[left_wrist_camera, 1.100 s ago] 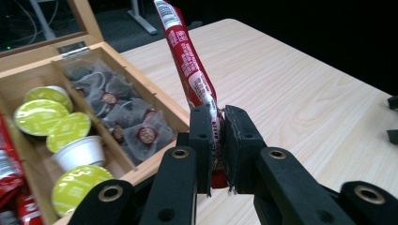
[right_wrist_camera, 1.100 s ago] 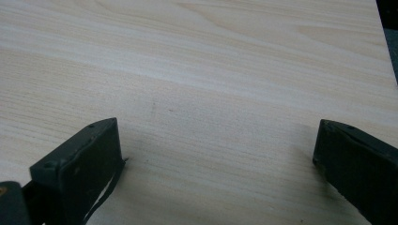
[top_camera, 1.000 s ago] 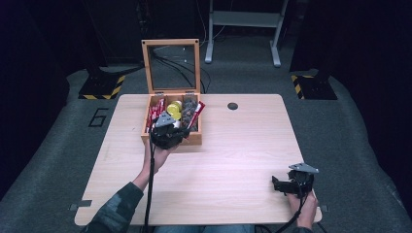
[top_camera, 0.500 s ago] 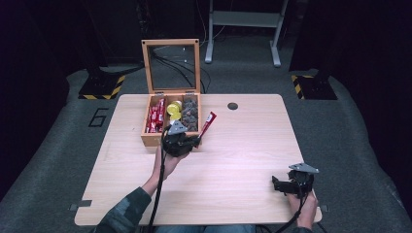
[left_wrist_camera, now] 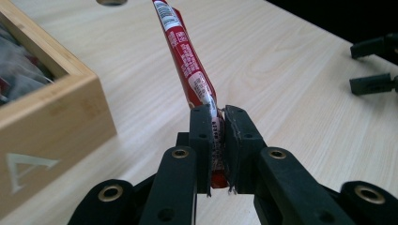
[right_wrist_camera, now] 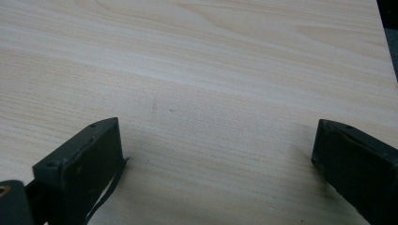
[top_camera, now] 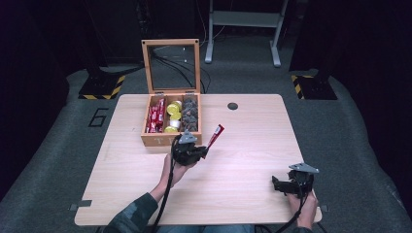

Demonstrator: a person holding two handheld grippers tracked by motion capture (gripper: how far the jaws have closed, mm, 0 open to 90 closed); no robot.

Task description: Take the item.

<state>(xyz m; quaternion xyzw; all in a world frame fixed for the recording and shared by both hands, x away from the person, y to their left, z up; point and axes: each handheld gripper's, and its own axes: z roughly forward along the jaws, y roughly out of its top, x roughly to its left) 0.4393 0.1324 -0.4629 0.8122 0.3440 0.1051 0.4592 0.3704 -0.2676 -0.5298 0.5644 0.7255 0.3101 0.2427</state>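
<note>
My left gripper [top_camera: 203,151] is shut on the lower end of a red stick packet [top_camera: 215,135], which slants up and away over the table just right of the wooden box [top_camera: 158,141]. In the left gripper view the jaws pinch the red stick packet [left_wrist_camera: 187,61] between them at my left gripper [left_wrist_camera: 216,150], close above the tabletop. My right gripper [top_camera: 277,183] rests near the table's front right corner, open, with bare wood between its wide-set jaws at my right gripper [right_wrist_camera: 216,154].
The open wooden box has a glass lid [top_camera: 171,63] standing upright and holds red packets [top_camera: 155,116], yellow and white capsules [top_camera: 173,110] and dark sachets [top_camera: 190,111]. A round cable hole [top_camera: 232,106] sits at the far side of the table [top_camera: 248,145].
My left gripper has drawn back from over the box toward the near right and lower, bringing the red stick packet out with it. The right gripper has stayed put.
</note>
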